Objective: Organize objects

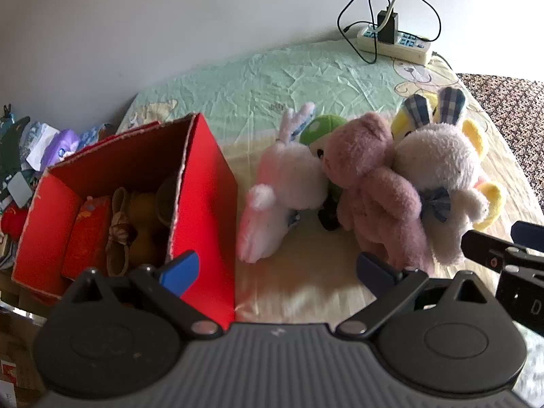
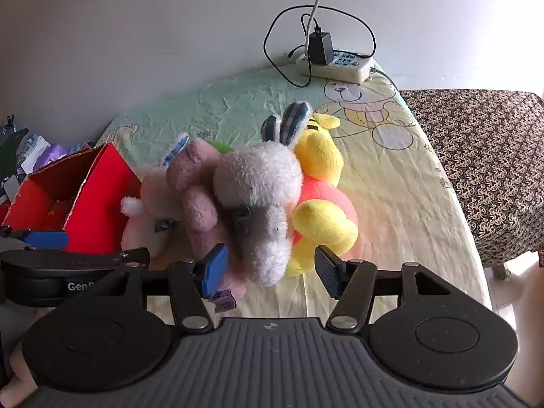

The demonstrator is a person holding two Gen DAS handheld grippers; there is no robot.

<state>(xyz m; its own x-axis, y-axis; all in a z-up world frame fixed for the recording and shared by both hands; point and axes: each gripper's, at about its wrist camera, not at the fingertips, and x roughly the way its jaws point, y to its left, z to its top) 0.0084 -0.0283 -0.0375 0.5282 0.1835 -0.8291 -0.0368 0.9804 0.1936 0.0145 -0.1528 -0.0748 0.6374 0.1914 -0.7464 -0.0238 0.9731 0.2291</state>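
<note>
Setting: a home bedroom. Indicators: a bed covered by a pale green-and-yellow cartoon-bear sheet (image 2: 391, 156), soft plush animals (image 2: 258, 183) grouped at its centre, and a white power strip (image 2: 335, 64) at its far edge against the plain wall.

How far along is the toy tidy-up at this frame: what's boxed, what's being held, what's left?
Partly done: the red box already holds a few items, including a brownish plush. Nothing is in hand; the left gripper and right gripper both hang with jaws open. Left on the table: the pink-and-white bunny, pink bear, green plush, white rabbit with plaid ears and yellow plush.
</note>
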